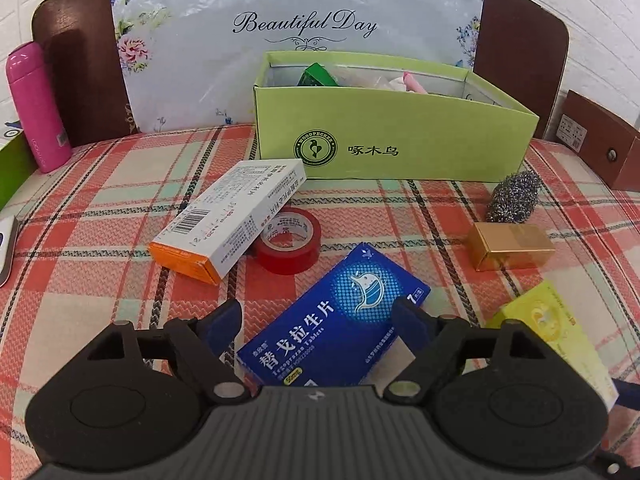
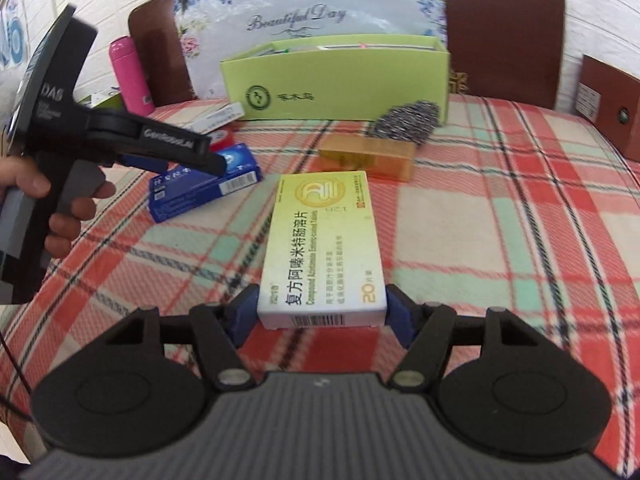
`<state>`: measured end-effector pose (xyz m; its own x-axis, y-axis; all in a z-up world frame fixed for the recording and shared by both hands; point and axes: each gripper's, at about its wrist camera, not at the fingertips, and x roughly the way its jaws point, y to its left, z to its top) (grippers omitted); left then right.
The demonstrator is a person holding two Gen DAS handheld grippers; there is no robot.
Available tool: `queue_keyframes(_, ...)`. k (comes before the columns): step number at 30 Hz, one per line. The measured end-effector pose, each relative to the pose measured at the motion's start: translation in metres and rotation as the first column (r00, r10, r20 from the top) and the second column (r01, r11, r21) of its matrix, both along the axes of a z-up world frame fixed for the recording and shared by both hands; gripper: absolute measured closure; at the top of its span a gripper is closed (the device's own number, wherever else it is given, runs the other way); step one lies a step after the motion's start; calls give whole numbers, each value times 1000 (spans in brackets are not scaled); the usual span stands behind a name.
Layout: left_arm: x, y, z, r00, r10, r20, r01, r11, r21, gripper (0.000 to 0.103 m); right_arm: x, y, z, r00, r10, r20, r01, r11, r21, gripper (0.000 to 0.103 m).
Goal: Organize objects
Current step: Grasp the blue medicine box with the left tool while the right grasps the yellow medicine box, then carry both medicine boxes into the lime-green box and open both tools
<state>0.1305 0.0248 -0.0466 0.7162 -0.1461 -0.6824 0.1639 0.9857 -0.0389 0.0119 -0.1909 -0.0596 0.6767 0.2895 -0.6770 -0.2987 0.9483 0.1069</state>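
Right gripper [image 2: 322, 312] pads clamp yellow box [image 2: 325, 248] near end; left gripper [image 1: 318, 320] wide, straddling blue box [image 1: 332, 316]. Cartons light, crushable (grip long sides gently).

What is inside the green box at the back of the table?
Inside the green box, a dark green packet and a pink item show above the rim. The front wall hides everything lower.

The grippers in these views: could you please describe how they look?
Both are black, with a ribbed grey body, two round black discs and blue-padded fingers. The left gripper matches the right gripper. White lettering marks the left one's arm, a bare hand holds its grey handle, and thin black cables trail below.
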Motion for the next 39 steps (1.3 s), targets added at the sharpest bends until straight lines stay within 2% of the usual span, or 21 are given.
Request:
queue_keyframes(1,-3,1,0,1000,-11,-9,11,1000,-2,18,-2,-2,1,1000,-5,-4,5,1000,-5,37)
queue_keyframes(2,-7,0,1,999,-32,-21,32,999,2,23,-4,-4,2,1000,-9,-5,9,1000,-10,37)
queue_keyframes(4,-14,-6,-6,995,-64,-70,69,995,67,35,-6,-8,2,1000,-14,-7,14,1000,-8,37)
queue_keyframes(6,-31,-8,-11,996,-73,-44,76,994,73,37,-9,-14,2,1000,-18,-7,18,1000,6,37)
queue_keyframes(9,-45,-10,-8,991,-121,-63,122,992,20,37,-11,-17,2,1000,-11,-6,11,1000,3,37)
queue_keyframes(10,-45,-12,-7,991,-120,-64,122,992,22,35,-12,-17,2,1000,-5,-7,5,1000,-2,36)
queue_keyframes(14,-27,-21,-4,997,-35,-64,40,996,83,29,-7,-16,3,1000,-9,-11,9,1000,1,28)
queue_keyframes(17,-12,-25,-4,997,-17,-81,21,998,54,29,1,-12,2,1000,-5,-8,5,1000,-24,26)
queue_keyframes(18,-10,-28,-4,996,-20,-92,25,999,46,30,4,-10,1,1000,-4,-12,3,999,-37,26)
queue_keyframes(19,-8,-30,-4,994,-31,-104,35,999,37,42,7,-8,1,1000,0,-7,-1,999,-46,26)
queue_keyframes(23,-16,-35,-1,991,-76,-105,79,997,24,43,17,-5,2,1000,19,-11,-19,999,-41,26)
queue_keyframes(24,-16,-37,-2,992,-73,-101,77,996,38,43,19,-3,2,1000,21,-11,-21,999,-47,26)
queue_keyframes(26,-13,-37,-4,994,-51,-96,56,997,55,32,24,0,3,1000,25,-5,-25,997,-67,26)
queue_keyframes(28,-9,-36,-4,995,-34,-98,38,998,42,31,27,2,2,1000,29,-6,-29,998,-64,27)
queue_keyframes(29,-7,-35,-4,995,-32,-99,36,999,36,35,29,3,0,999,32,-6,-32,998,-62,30)
queue_keyframes(30,-7,-35,-4,994,-39,-98,43,999,30,42,29,3,-2,1000,29,-2,-29,997,-66,37)
queue_keyframes(32,-8,-37,0,994,-54,-100,58,998,36,44,28,4,-1,1000,29,6,-29,997,-66,37)
queue_keyframes(35,-14,-36,10,994,-70,-85,70,998,2,45,28,0,7,999,40,5,-40,999,-24,38)
queue_keyframes(39,-18,-36,46,996,-92,0,92,994,-54,45,35,-7,35,997,42,67,-44,999,30,38)
